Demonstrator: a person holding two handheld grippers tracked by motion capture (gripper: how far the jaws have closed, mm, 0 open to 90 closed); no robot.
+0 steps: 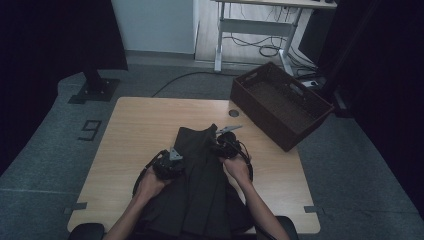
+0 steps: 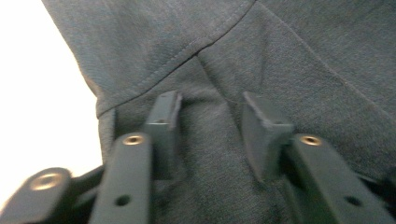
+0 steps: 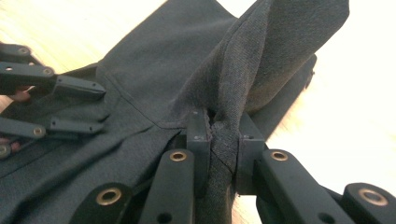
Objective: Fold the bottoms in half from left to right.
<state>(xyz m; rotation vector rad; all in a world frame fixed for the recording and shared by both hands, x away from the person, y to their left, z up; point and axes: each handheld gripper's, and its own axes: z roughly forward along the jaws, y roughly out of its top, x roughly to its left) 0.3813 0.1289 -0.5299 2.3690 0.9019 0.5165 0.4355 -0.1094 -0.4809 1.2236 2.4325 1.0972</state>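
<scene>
Table's (image 1: 135, 125) near edge hides dark garment's (image 1: 200, 170) hem.

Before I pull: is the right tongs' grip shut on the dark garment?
Shut: right tongs pinch a raised fold of the dark garment between both pads.

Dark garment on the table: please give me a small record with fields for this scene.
garment: dark garment, spread on the wooden table, hanging over the near edge
right gripper: shut on a raised fold of the garment
left gripper: jaws apart, cloth between them, not pressed
basket: brown, at the table's far right corner, nothing seen inside
</scene>
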